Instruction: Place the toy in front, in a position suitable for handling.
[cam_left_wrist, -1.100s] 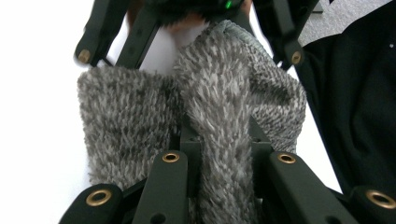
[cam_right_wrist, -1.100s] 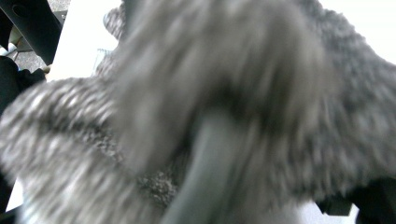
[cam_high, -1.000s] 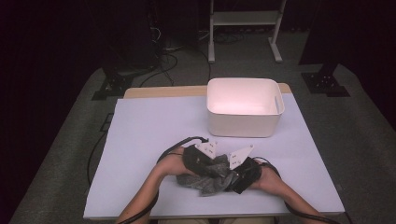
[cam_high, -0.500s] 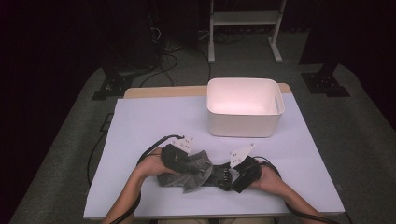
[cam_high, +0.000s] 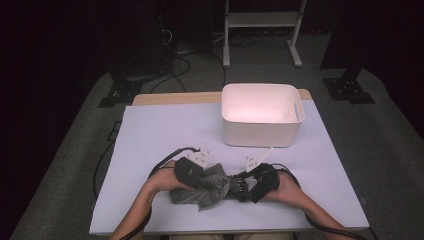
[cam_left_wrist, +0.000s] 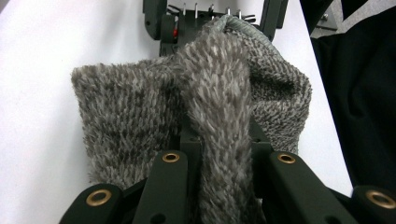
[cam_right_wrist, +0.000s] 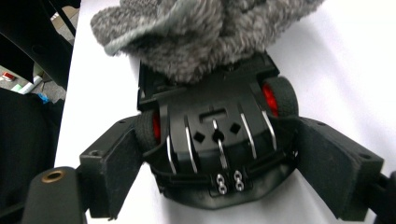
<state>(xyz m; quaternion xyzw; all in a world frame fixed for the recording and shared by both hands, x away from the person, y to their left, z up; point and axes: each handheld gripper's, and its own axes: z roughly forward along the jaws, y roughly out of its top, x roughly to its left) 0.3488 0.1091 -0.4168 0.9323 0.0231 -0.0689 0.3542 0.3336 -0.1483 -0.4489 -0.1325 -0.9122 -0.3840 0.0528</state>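
Note:
A grey fuzzy knitted cloth (cam_high: 200, 192) lies at the table's near edge between the two hands. My left gripper (cam_high: 212, 182) is shut on a fold of that cloth (cam_left_wrist: 219, 93), which drapes over its jaws. A black toy car with red wheels (cam_right_wrist: 215, 140) sits partly under the cloth's far end (cam_right_wrist: 205, 32). My right gripper (cam_right_wrist: 224, 161) straddles the car's rear; its jaws have just been opening, and the pads stand beside the wheels with the car between them. In the high view the right gripper (cam_high: 241, 186) faces the left one.
A white plastic bin (cam_high: 262, 132) stands at the back right of the pale sheet covering the table (cam_high: 150, 135). Black cables trail from both grippers beside the forearms. The table's near edge runs just behind the hands.
The left hand has pulled the cloth to the left, away from the right gripper, stretching it out. The right hand has stayed in place.

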